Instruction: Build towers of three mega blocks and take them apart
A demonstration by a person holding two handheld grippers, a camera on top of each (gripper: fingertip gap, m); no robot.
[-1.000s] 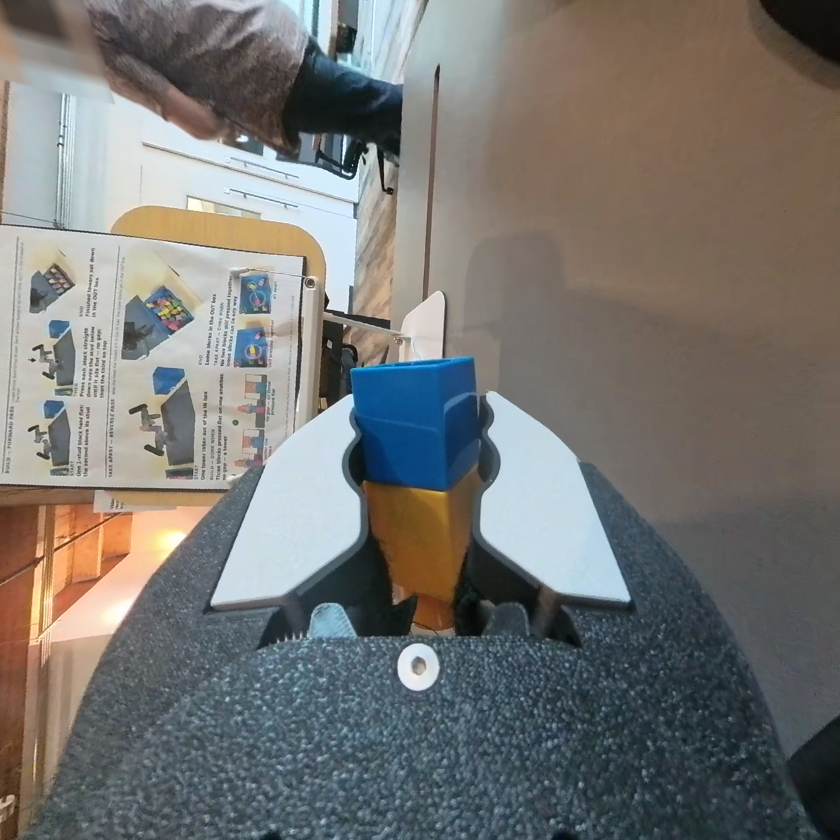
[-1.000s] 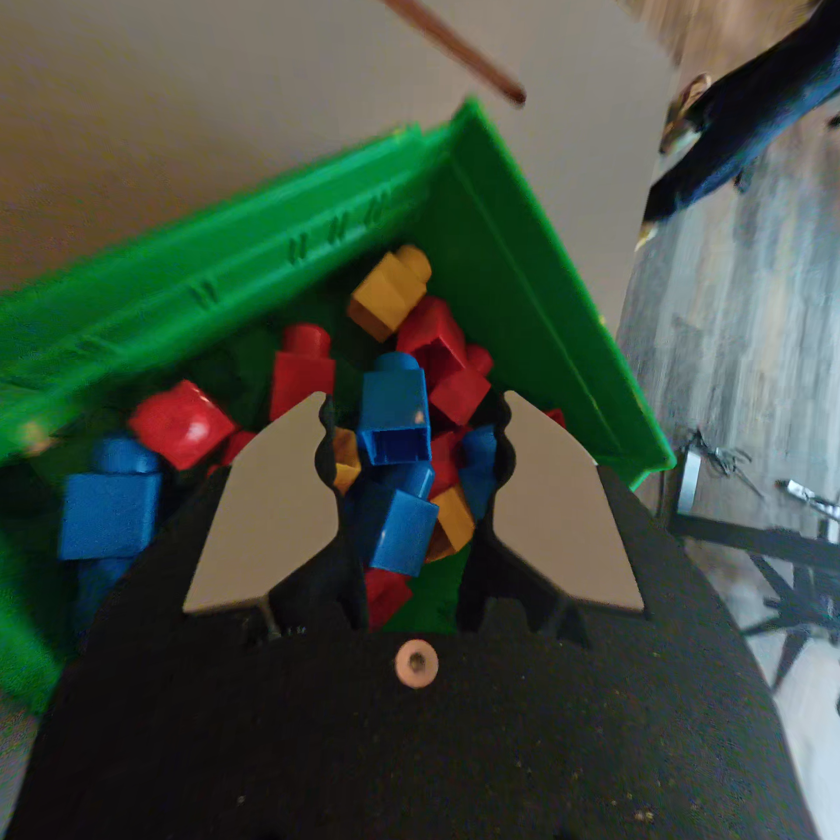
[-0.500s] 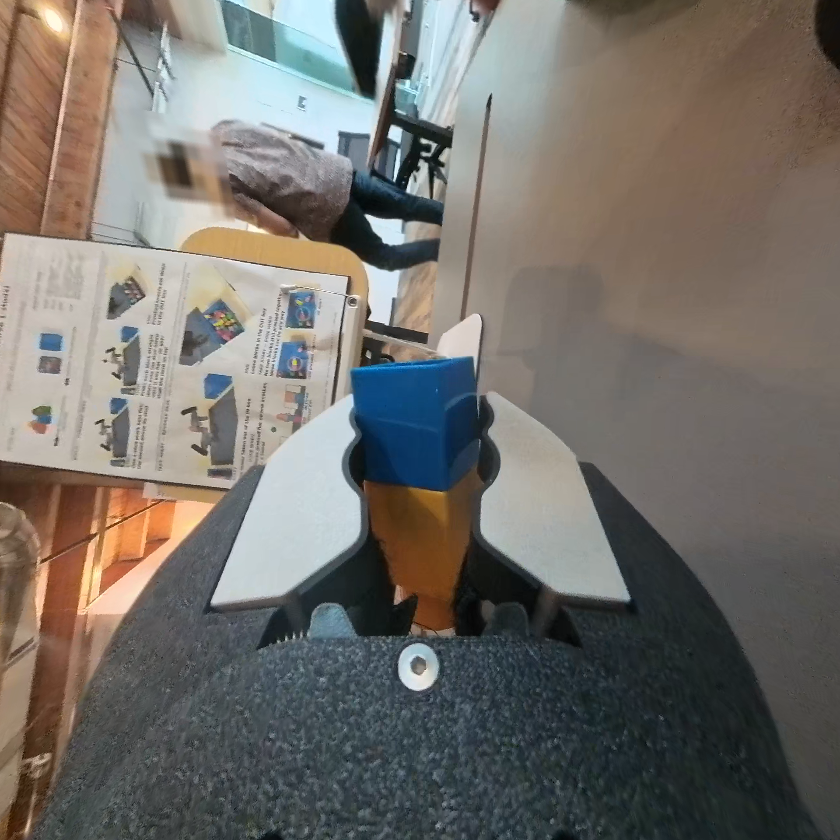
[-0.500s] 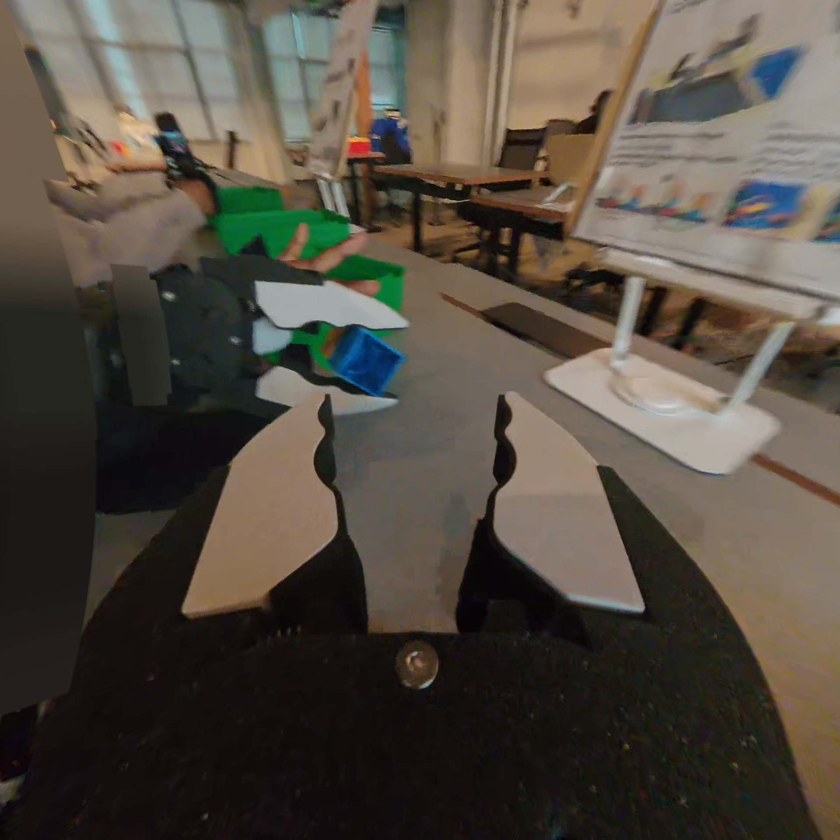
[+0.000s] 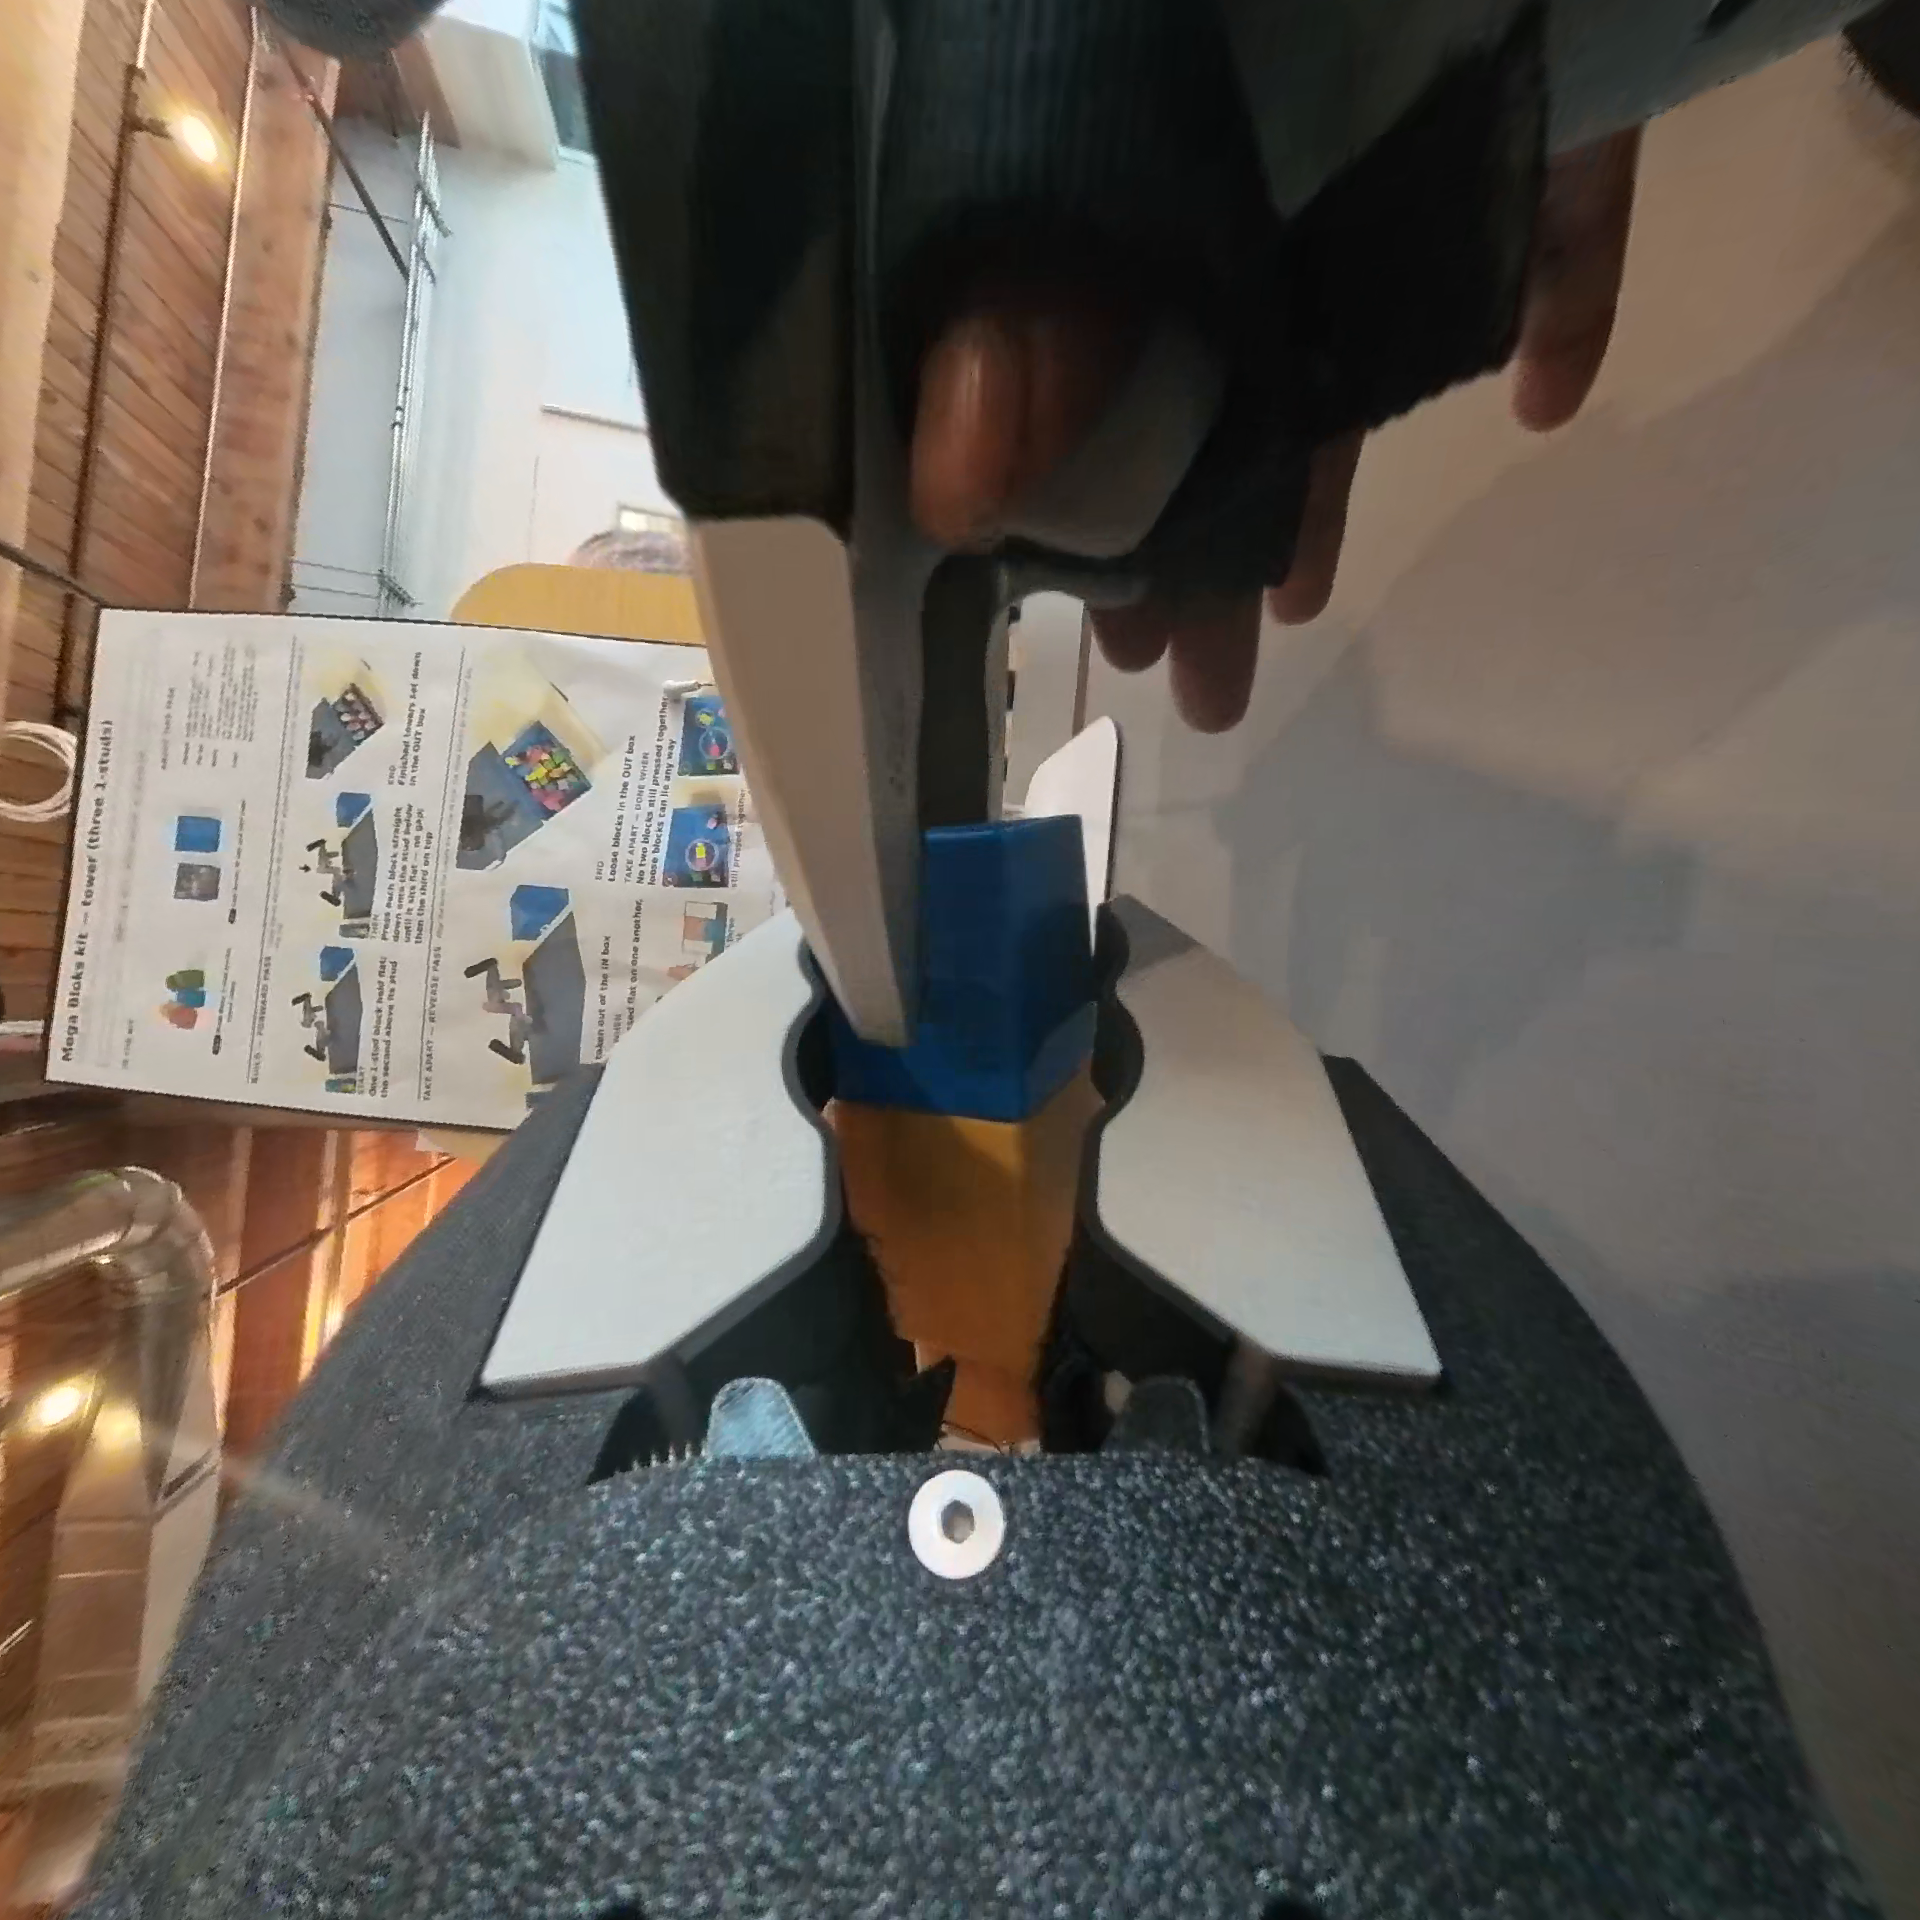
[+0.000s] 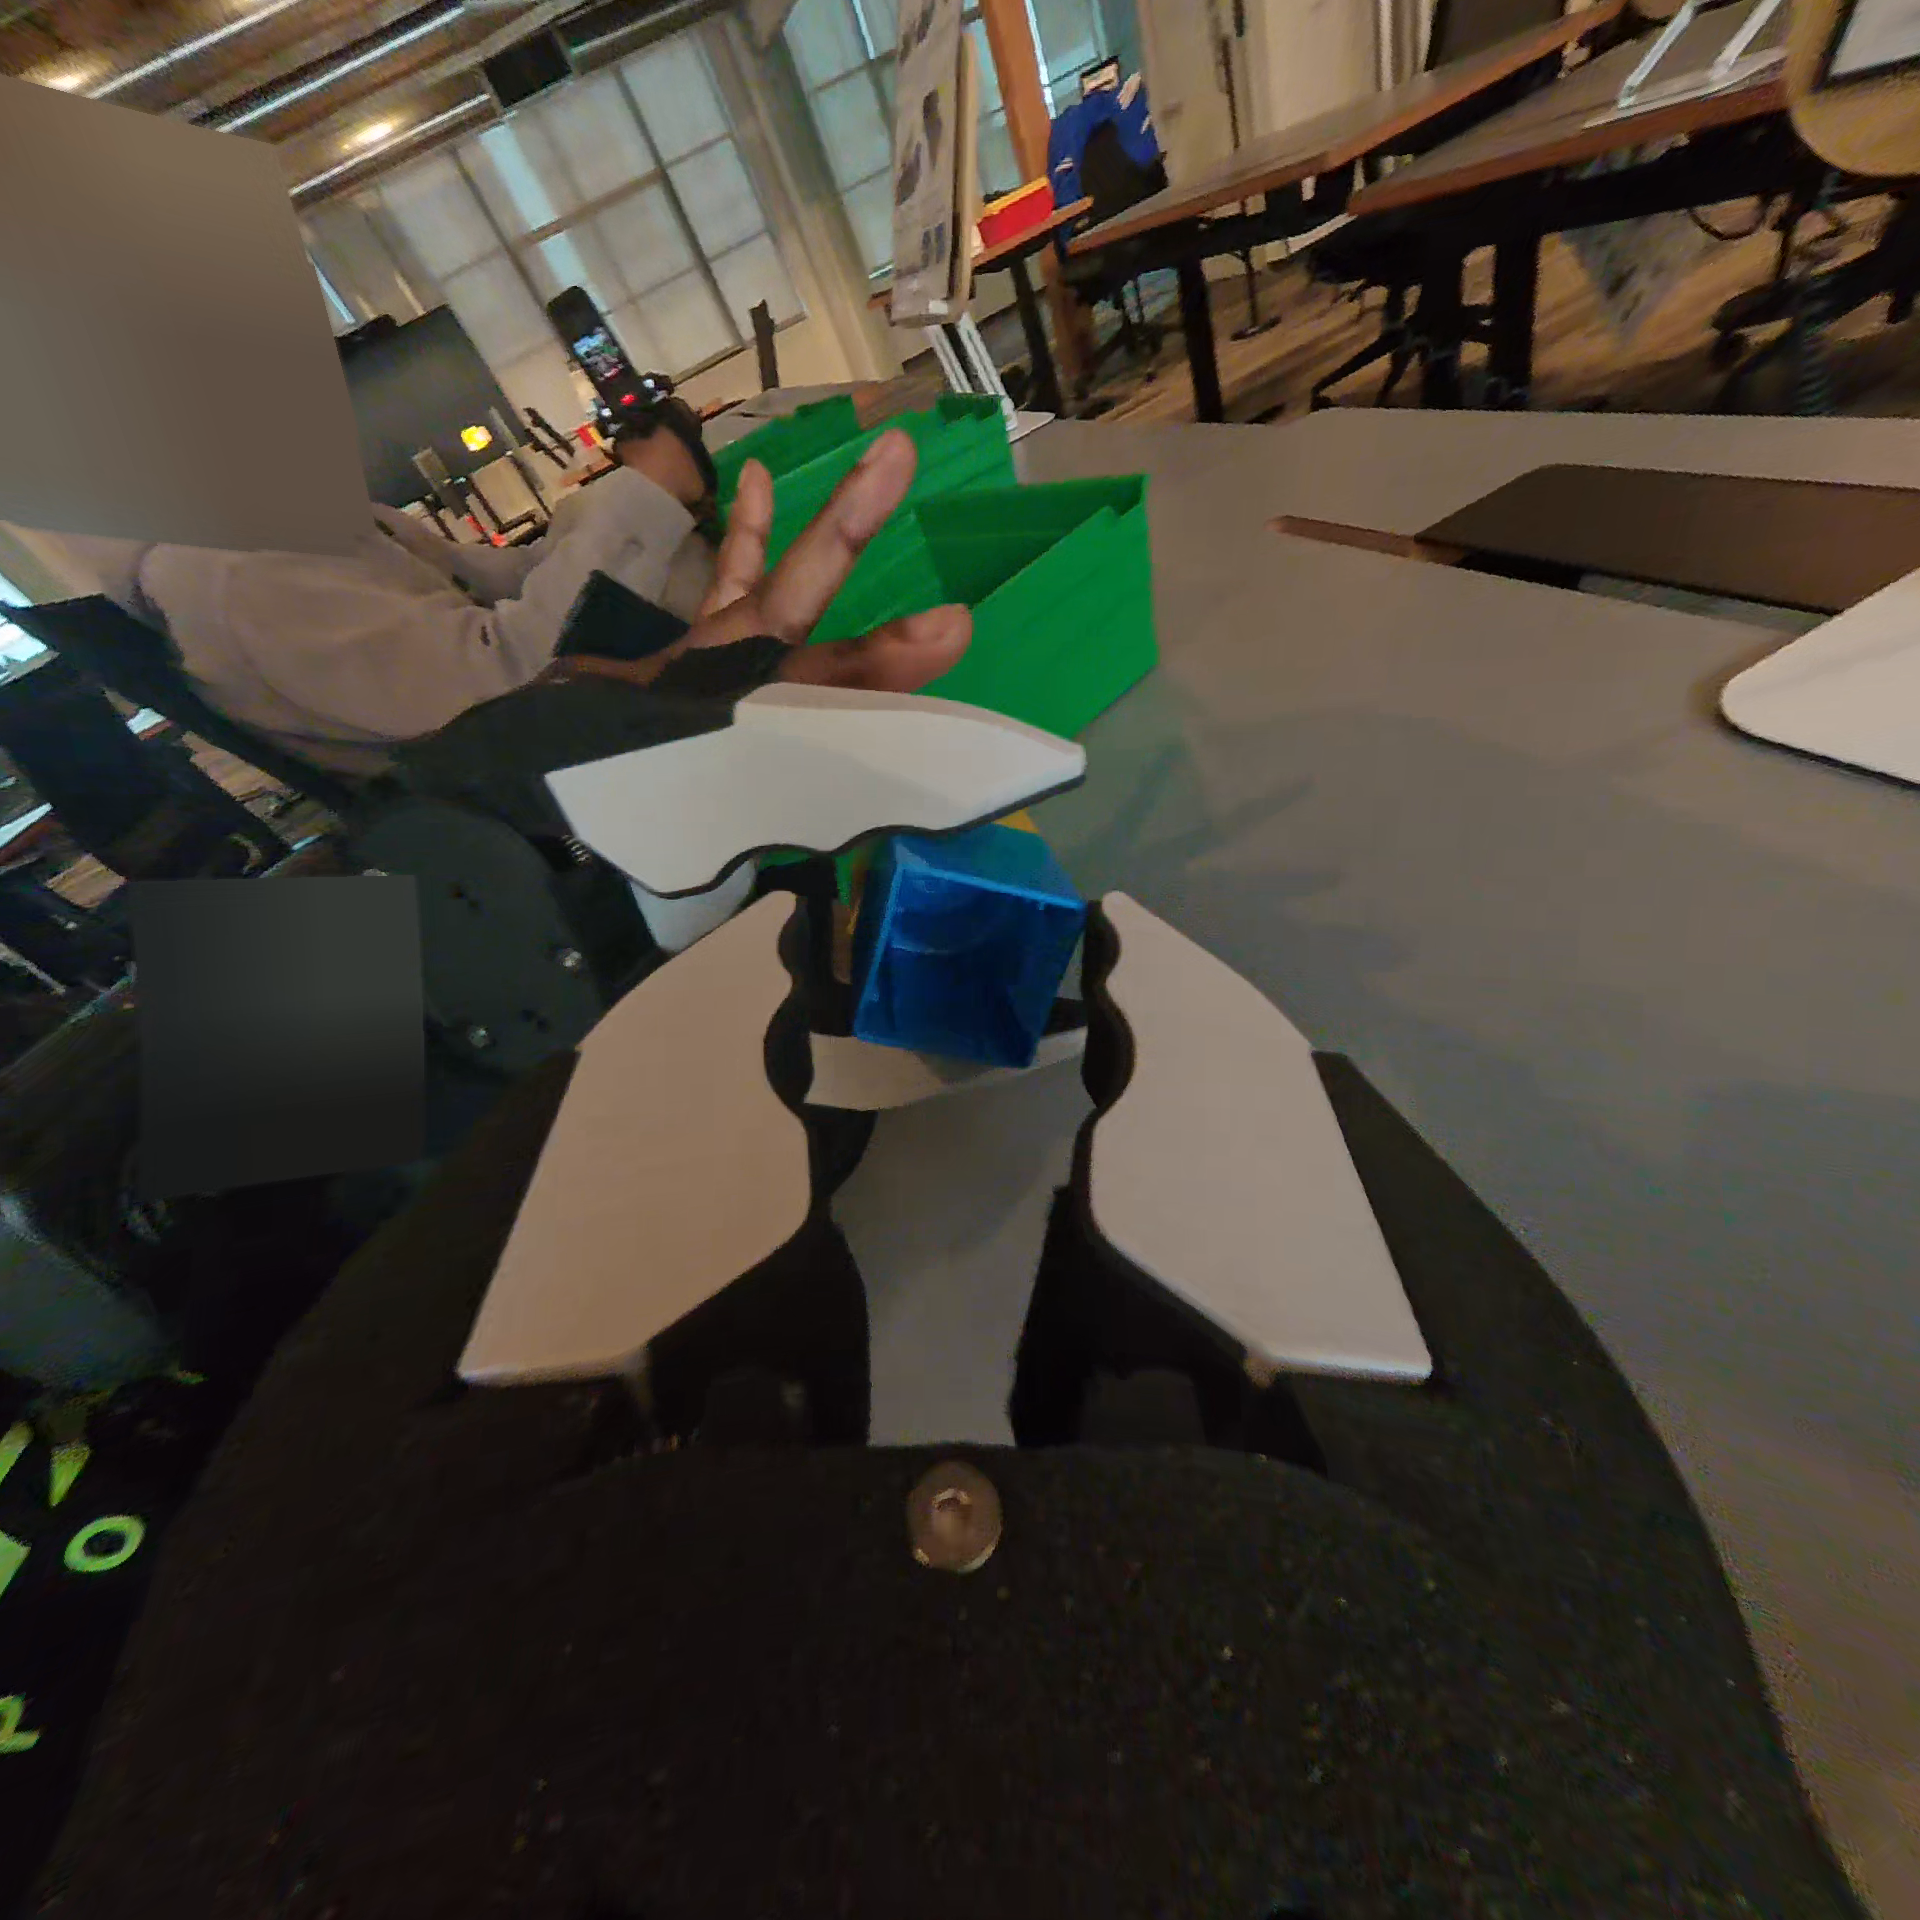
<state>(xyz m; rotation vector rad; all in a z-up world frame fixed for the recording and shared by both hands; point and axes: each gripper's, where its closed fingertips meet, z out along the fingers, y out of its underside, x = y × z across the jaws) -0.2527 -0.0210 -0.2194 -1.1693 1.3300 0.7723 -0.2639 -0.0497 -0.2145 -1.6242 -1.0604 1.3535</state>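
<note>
Two blocks are showing joined at this moment, so the job is sitting partway through a take-apart, judging by the layout. Starting at the left of the right wrist view, the person's hand [image 6: 821,582] is wrapping the handle of the left claw [image 6: 914,935], whose white fingers [image 6: 810,790] are lying above and below the stack, clamped on it. Further right in that view, the right claw [image 6: 940,987] is reaching in with its jaws standing apart on either side of the blue block [image 6: 966,966], whose hollow underside is facing the camera; whether the pads are already touching it cannot be told. Behind, two green bins [image 6: 1039,613] are sitting on the grey bench [image 6: 1455,831], well apart from the claws.

In the left wrist view, an instruction sheet [image 5: 343,862] is standing at the left. Moving right, the left claw [image 5: 961,997] is gripping the stack, with the yellow block [image 5: 956,1216] running back between its fingers and the blue block [image 5: 987,997] capping the outer end. One right finger [image 5: 821,769] is coming down across the blue block's left face.

Judging from this, the separating pull is not yet done: the blue block is sitting fully seated on the yellow one. No third block is visible in either view, so any third piece seems already off or hidden. Left to do: closing on the blue block, pulling it free, and dropping both pieces loose into a bin.
</note>
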